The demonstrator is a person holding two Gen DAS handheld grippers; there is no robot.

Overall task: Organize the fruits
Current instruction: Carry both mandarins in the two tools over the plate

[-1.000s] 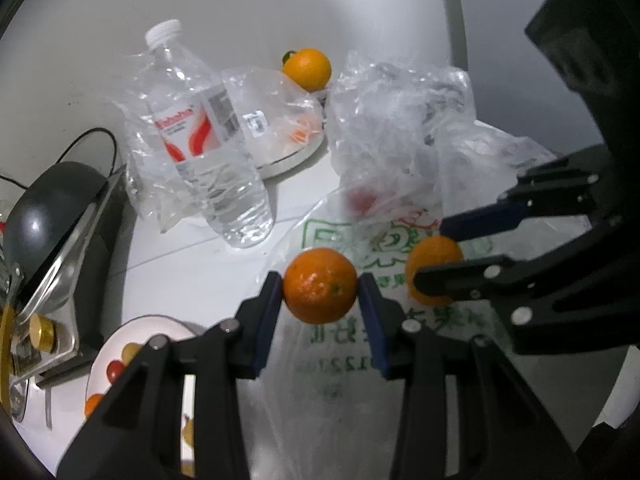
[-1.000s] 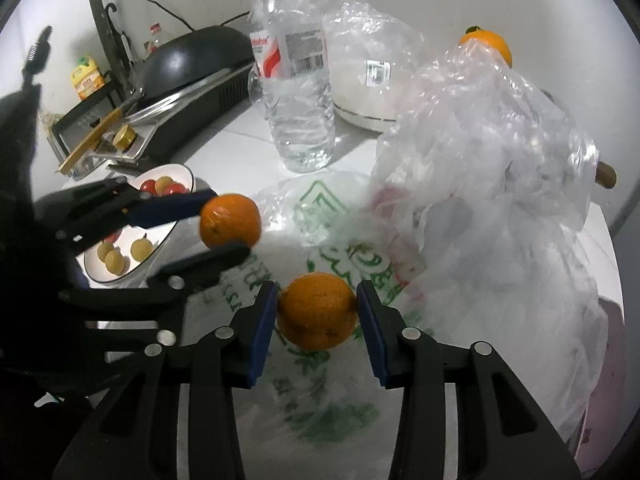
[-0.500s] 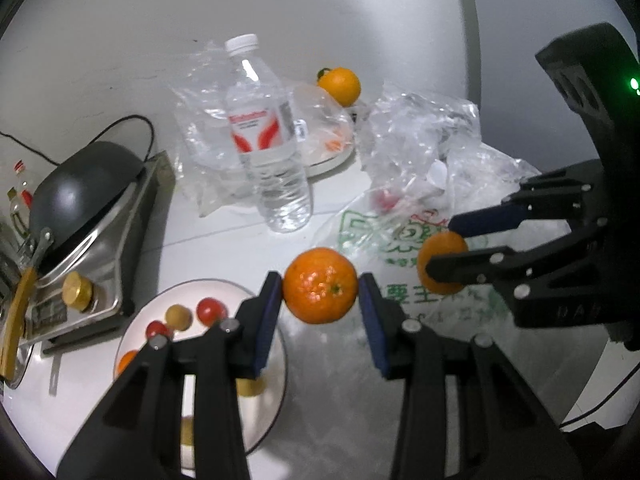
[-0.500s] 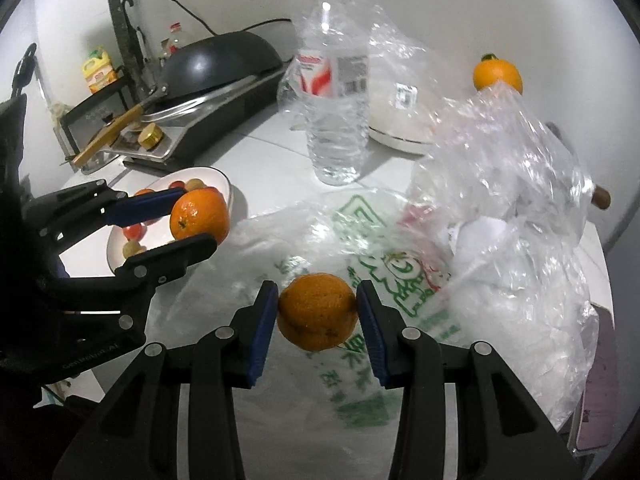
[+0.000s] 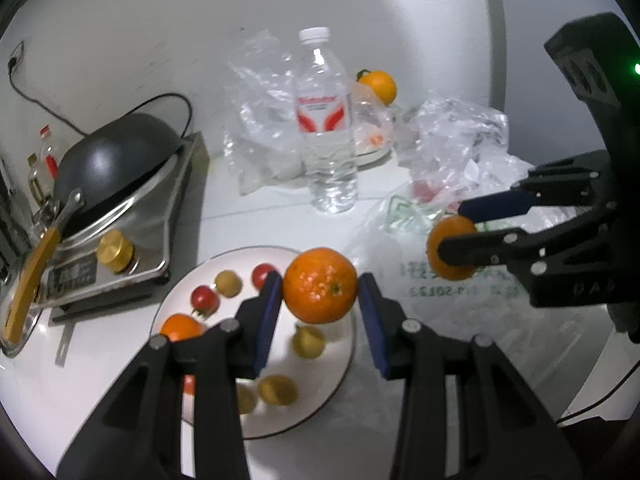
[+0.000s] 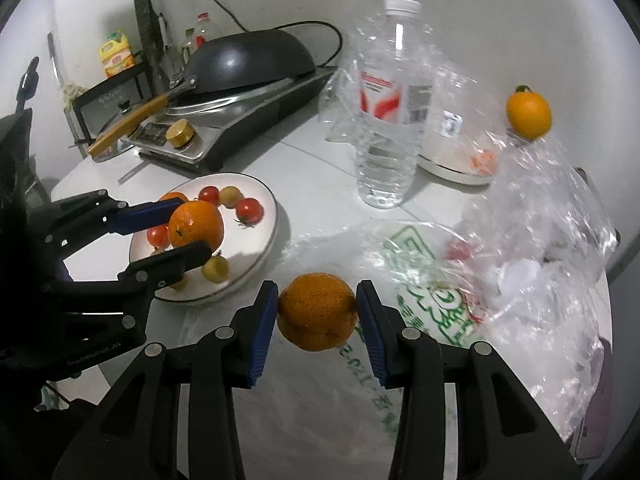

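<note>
My left gripper (image 5: 320, 292) is shut on an orange (image 5: 320, 290), held in the air over the white plate (image 5: 340, 372). That plate carries small red tomatoes (image 5: 204, 298), yellow round fruits (image 5: 308, 340) and another orange (image 5: 181, 326). My right gripper (image 6: 317, 312) is shut on a second orange (image 6: 317, 311), hanging above the printed plastic bag (image 6: 424, 304) just right of the plate (image 6: 269, 236). In the right wrist view the left gripper (image 6: 188, 230) with its orange (image 6: 195, 225) hovers over the plate. In the left wrist view the right gripper (image 5: 460, 236) shows at the right with its orange (image 5: 450, 254).
A water bottle (image 5: 326, 128) stands behind the plate, with crumpled clear bags (image 5: 456, 140) and a far dish bearing one more orange (image 5: 378, 85). A stove with a dark wok (image 5: 108, 164) sits at the left. Jars and a shelf (image 6: 116, 56) line the wall.
Both grippers, each still holding its orange, have drawn back and left from the bag. The plate has come under the left gripper and beside the right one.
</note>
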